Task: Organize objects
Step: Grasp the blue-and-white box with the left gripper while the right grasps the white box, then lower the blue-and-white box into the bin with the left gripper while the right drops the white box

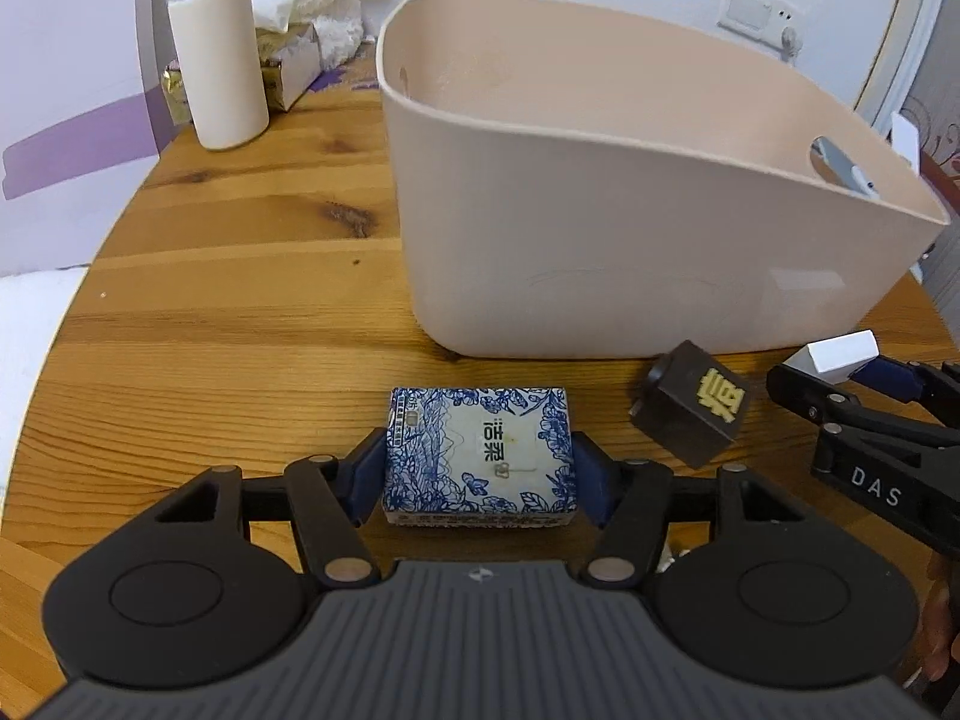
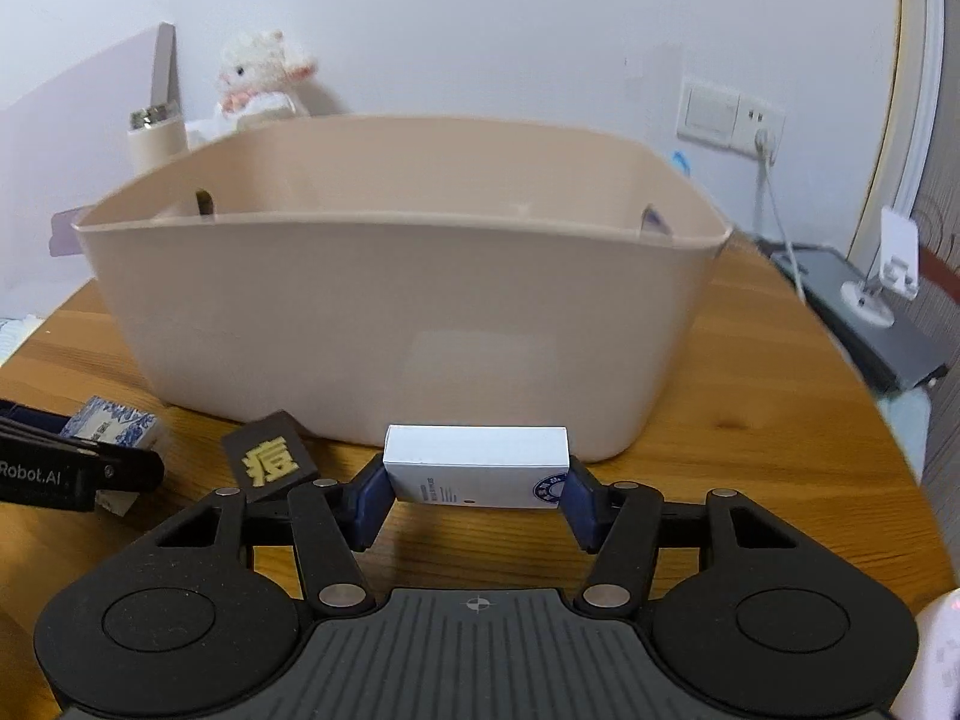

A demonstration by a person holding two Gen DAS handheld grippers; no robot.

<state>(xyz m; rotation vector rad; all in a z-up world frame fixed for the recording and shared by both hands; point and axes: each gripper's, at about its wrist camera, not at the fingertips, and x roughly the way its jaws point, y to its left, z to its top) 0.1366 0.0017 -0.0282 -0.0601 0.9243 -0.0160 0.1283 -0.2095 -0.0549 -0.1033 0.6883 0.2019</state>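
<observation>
My left gripper (image 1: 480,468) is shut on a blue-and-white floral box (image 1: 480,456), held just above the wooden table in front of the beige plastic basket (image 1: 600,228). My right gripper (image 2: 477,483) is shut on a white box (image 2: 477,465), held close to the basket's (image 2: 390,312) front wall. A dark box with a gold character (image 1: 693,411) lies on the table between the two grippers; it also shows in the right wrist view (image 2: 270,456). The right gripper with its white box shows at the left wrist view's right edge (image 1: 840,354). The floral box shows at the right wrist view's left (image 2: 114,426).
A cream bottle with a metal cap (image 1: 216,54), a tissue box (image 1: 288,60) and a white plush toy (image 2: 258,72) stand at the back left. The round wooden table (image 1: 210,300) drops off at left and right. A wall socket with a cable (image 2: 762,138) and a phone stand (image 2: 888,276) are to the right.
</observation>
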